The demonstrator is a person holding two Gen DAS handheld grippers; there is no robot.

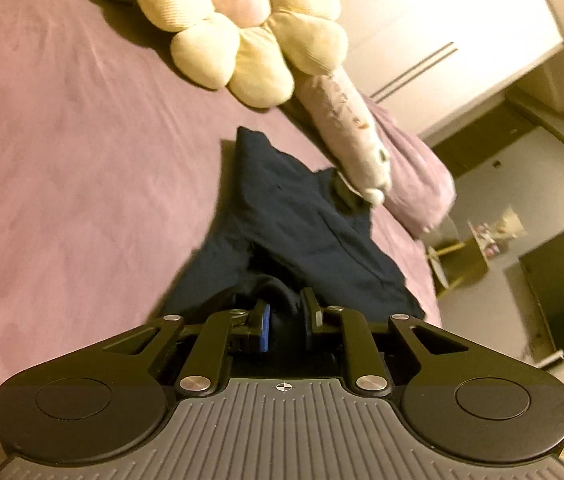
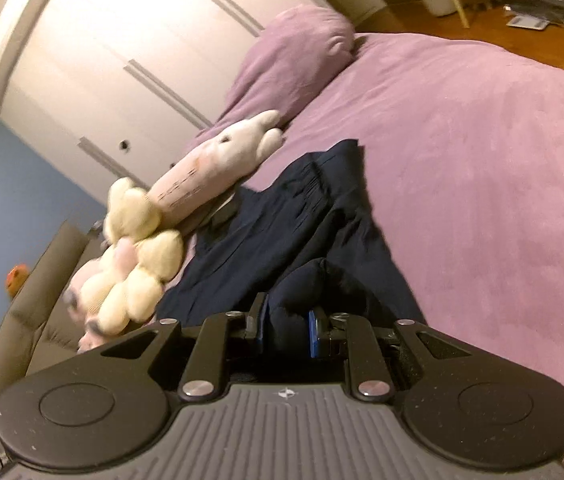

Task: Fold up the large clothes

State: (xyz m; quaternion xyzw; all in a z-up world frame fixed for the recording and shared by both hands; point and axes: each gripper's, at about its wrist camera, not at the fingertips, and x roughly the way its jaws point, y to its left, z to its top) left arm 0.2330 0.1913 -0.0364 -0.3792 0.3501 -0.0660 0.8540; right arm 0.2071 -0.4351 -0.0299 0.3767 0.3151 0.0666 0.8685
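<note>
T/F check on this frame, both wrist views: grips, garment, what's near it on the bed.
1. Both grippers are shut on the dark navy garment. True: left gripper and right gripper each pinch bunched cloth.
2. The garment lies on a purple bed cover. True.
3. The garment is folded into a neat rectangle. False: it is rumpled and bunched.
4. A yellow flower-shaped plush sits on the bed beyond the garment. True.
5. The purple pillow lies on top of the garment. False: it sits apart, by the wardrobe.
</note>
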